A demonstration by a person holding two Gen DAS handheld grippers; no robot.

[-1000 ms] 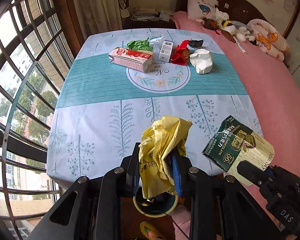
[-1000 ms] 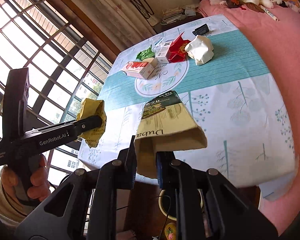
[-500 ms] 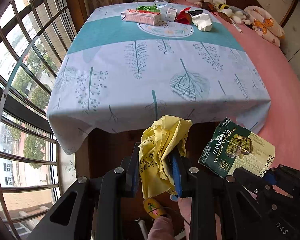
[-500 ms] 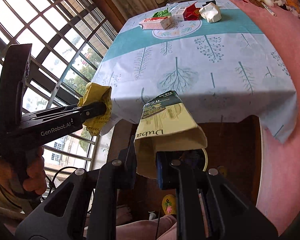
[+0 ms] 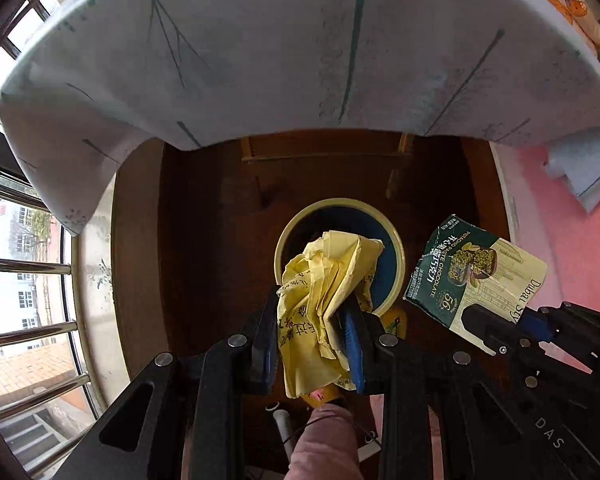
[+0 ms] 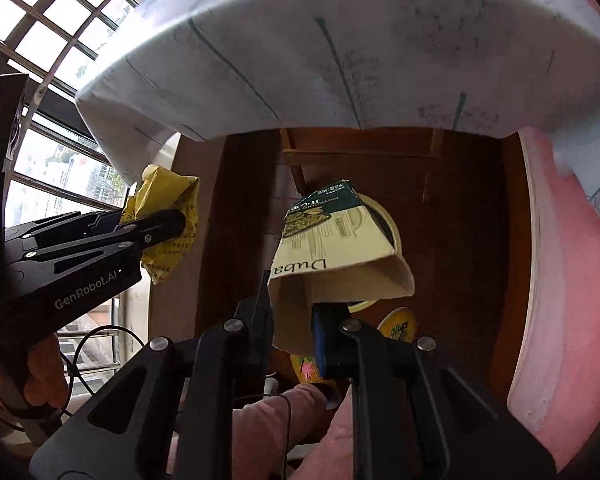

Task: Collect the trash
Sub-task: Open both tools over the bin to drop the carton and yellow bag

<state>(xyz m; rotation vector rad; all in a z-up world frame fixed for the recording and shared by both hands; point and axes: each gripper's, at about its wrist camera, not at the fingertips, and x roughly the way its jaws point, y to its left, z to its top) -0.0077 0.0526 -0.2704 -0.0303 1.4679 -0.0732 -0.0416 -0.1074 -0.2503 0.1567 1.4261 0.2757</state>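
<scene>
My left gripper (image 5: 312, 320) is shut on a crumpled yellow wrapper (image 5: 324, 292) and holds it over a round bin (image 5: 296, 232) with a cream rim and a dark inside, on the floor below the table. The wrapper also shows in the right wrist view (image 6: 168, 216). My right gripper (image 6: 292, 312) is shut on a flattened green and cream chocolate box (image 6: 336, 248), above the same bin (image 6: 394, 226). The box shows at the right of the left wrist view (image 5: 472, 276).
The table's hanging pale blue cloth (image 5: 300, 52) fills the upper part of both views. A dark wooden floor (image 5: 204, 240) lies below. A barred window (image 5: 24, 300) is at the left and a pink bed cover (image 6: 568, 280) at the right. A person's pink-clad leg (image 5: 324, 444) is underneath.
Both grippers have dropped below the table edge and tilted down with their trash. The tabletop is out of sight and the bin now lies under them.
</scene>
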